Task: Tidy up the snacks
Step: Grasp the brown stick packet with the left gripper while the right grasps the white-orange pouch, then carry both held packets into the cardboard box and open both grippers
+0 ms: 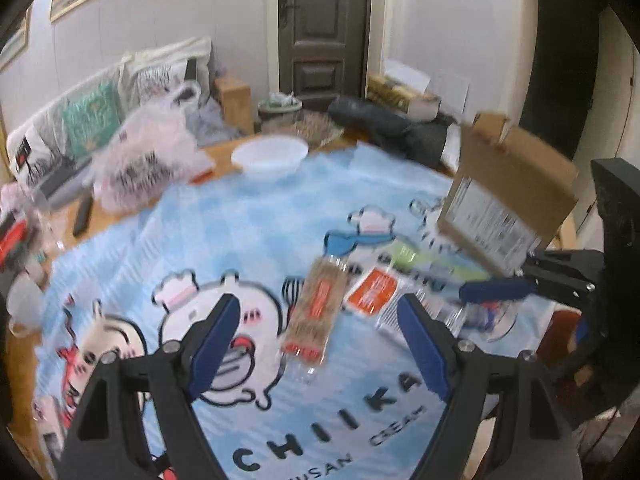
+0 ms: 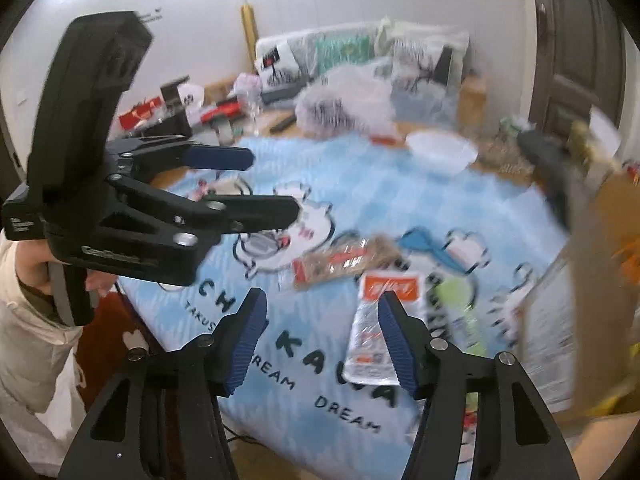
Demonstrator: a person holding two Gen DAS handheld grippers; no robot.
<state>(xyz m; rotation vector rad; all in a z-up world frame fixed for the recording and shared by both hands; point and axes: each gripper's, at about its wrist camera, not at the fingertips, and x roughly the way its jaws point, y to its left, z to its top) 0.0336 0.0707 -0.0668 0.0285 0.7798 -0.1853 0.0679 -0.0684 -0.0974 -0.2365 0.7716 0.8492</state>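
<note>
A: What lies on the blue cartoon cloth point(image 2: 360, 200)?

B: A brown cracker pack point(image 2: 340, 262) at its middle. Just below it, an orange-and-clear packet point(image 2: 380, 320), with a green packet point(image 2: 460, 312) beside that.

A: The tools?

B: The right tool point(image 2: 320, 312) hangs open and empty over the cloth. The left tool point(image 2: 260, 184), upper left, is open too.

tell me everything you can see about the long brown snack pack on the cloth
The long brown snack pack is a slim clear-plastic sleeve of tan sticks or biscuits with an orange-red label strip. It lies flat on the blue cartoon cloth, sealed as far as the blur shows, beside an orange-and-white packet. Neither gripper touches it.
</note>
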